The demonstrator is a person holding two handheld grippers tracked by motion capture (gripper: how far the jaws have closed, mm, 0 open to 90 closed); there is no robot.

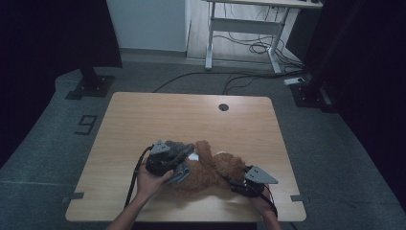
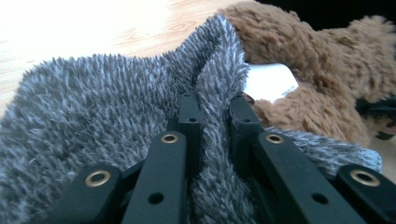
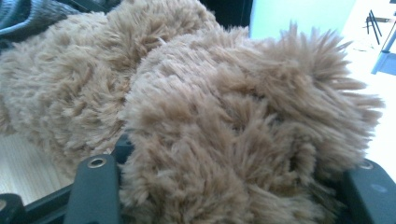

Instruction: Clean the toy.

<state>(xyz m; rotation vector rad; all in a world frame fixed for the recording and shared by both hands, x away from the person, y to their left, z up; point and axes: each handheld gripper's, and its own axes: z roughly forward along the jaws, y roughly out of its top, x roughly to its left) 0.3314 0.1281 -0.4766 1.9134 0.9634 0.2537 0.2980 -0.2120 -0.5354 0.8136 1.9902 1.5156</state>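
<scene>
Nearest, the right gripper [image 1: 238, 184] has its jaws spread around the head end of the brown plush toy [image 1: 208, 170], which lies near the front edge of the wooden table [image 1: 143, 120]. Beyond, the left gripper [image 2: 214, 109] pinches a fold of the grey fuzzy garment [image 2: 93, 102] beside a white tag [image 2: 268, 81].

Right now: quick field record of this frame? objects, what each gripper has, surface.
toy: brown plush toy, lying on the table
garment: grey fuzzy cloth, draped at the toy's left end
left gripper: jaws shut on a fold of the grey fuzzy cloth
right gripper: jaws around brown plush, wide apart; whether they clamp, cannot tell
tag: white label on the toy
surface: wooden table
</scene>
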